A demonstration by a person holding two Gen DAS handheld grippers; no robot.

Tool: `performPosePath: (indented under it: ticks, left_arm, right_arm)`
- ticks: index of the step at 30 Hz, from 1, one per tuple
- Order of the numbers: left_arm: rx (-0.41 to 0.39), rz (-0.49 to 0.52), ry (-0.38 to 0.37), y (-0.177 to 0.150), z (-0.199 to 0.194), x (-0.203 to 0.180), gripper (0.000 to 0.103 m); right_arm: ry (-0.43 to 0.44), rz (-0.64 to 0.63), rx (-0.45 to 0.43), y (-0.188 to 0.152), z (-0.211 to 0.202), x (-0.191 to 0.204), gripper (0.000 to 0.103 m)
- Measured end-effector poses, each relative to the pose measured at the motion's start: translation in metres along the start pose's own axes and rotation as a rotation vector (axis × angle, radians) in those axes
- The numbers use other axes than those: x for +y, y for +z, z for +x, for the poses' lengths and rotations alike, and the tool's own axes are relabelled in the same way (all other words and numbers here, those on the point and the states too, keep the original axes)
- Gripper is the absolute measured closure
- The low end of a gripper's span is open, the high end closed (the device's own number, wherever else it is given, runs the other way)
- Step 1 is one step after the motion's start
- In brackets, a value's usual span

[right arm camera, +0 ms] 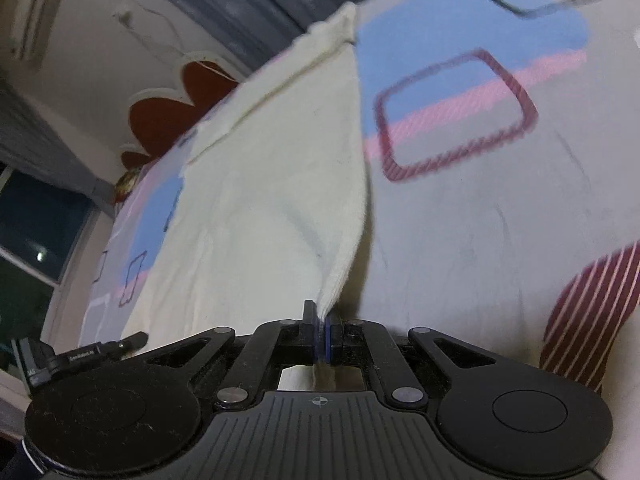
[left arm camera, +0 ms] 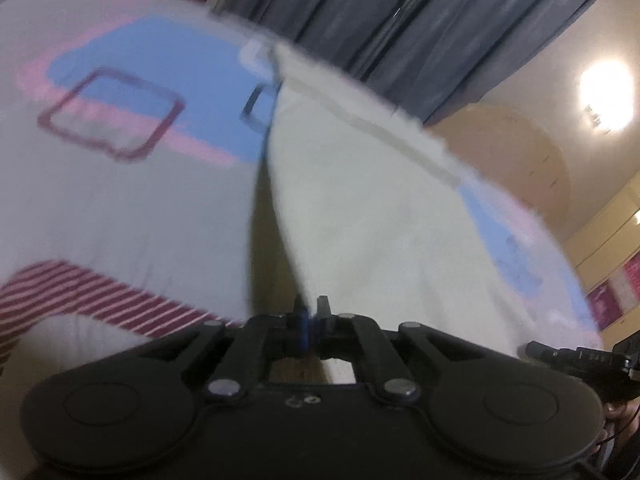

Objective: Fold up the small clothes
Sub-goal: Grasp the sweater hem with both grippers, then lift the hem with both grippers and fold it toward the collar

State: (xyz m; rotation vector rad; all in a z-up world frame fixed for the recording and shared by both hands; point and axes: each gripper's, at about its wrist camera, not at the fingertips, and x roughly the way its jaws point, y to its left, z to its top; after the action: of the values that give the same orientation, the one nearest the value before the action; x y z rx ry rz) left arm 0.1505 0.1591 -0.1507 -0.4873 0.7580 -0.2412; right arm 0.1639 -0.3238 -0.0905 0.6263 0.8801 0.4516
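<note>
A cream white garment (left arm camera: 372, 208) lies spread on a patterned bed sheet (left arm camera: 132, 184). My left gripper (left arm camera: 311, 312) is shut on the near left corner of the cloth, which rises slightly off the sheet and casts a dark shadow beside it. In the right wrist view the same cream garment (right arm camera: 272, 200) runs away toward the far edge of the bed. There my right gripper (right arm camera: 322, 328) is shut on the near right corner, and the fabric comes to a point pinched between the blue pads.
The sheet (right arm camera: 480, 216) bears blue, pink and maroon squares. A maroon and white striped cloth (left arm camera: 100, 300) lies near left, also seen as striped cloth (right arm camera: 588, 312). Grey curtains (left arm camera: 400, 20) hang behind the bed. The other gripper's tip (left arm camera: 576, 360) shows at right.
</note>
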Motion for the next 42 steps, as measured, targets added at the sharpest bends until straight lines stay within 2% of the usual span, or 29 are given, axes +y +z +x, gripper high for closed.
performPosePath:
  ticks: [2,3,4,5,7,11,16,20,25,30,36,39,40,41,42]
  left_arm:
    - [0.003,0.015,0.034,-0.001,0.002,-0.001,0.100]
    - [0.027,0.022,0.062,-0.003,0.007,0.001,0.100]
    - [0.058,0.011,0.078,-0.005,0.014,0.004,0.100]
    - [0.056,-0.010,0.077,-0.006,0.014,0.006,0.101]
    - [0.032,-0.042,0.049,-0.002,0.008,0.007,0.101]
    - [-0.026,-0.102,-0.026,0.015,-0.005,0.006,0.101]
    - [-0.105,-0.112,-0.118,0.062,-0.001,-0.014,0.101]
    - [-0.170,-0.153,-0.130,0.113,0.024,-0.024,0.101]
    - [-0.171,-0.213,-0.136,0.176,0.080,-0.014,0.101]
    - [-0.152,-0.209,-0.108,0.224,0.141,0.004,0.101]
    - [-0.090,-0.161,-0.075,0.255,0.202,0.023,0.101]
    - [-0.083,-0.148,-0.115,0.268,0.227,0.033,0.100]
    - [-0.091,-0.154,-0.148,0.271,0.234,0.037,0.094]
    - [-0.104,-0.173,-0.179,0.273,0.239,0.042,0.082]
    - [-0.119,-0.197,-0.194,0.273,0.243,0.045,0.075]
  right_arm:
    - [0.027,-0.026,-0.054,0.003,-0.012,0.007,0.101]
    - [0.005,-0.029,-0.044,0.004,-0.010,0.006,0.101]
    - [-0.040,-0.025,-0.005,0.004,-0.002,0.002,0.101]
    - [-0.089,-0.012,0.057,0.002,0.009,-0.004,0.101]
    - [-0.065,0.026,0.072,-0.001,0.014,-0.008,0.101]
    - [0.015,0.048,-0.036,0.011,-0.004,-0.001,0.101]
    - [0.066,0.005,-0.154,0.061,-0.011,0.027,0.101]
    - [0.077,0.006,-0.210,0.122,0.001,0.040,0.101]
    - [0.081,0.084,-0.245,0.194,0.045,0.029,0.101]
    - [0.017,0.110,-0.232,0.252,0.102,0.006,0.101]
    - [0.001,0.177,-0.212,0.295,0.171,-0.029,0.101]
    - [0.001,0.193,-0.195,0.309,0.198,-0.044,0.101]
    - [0.016,0.208,-0.197,0.313,0.205,-0.050,0.101]
    - [0.031,0.215,-0.208,0.315,0.209,-0.055,0.101]
    - [0.021,0.218,-0.219,0.320,0.213,-0.059,0.093]
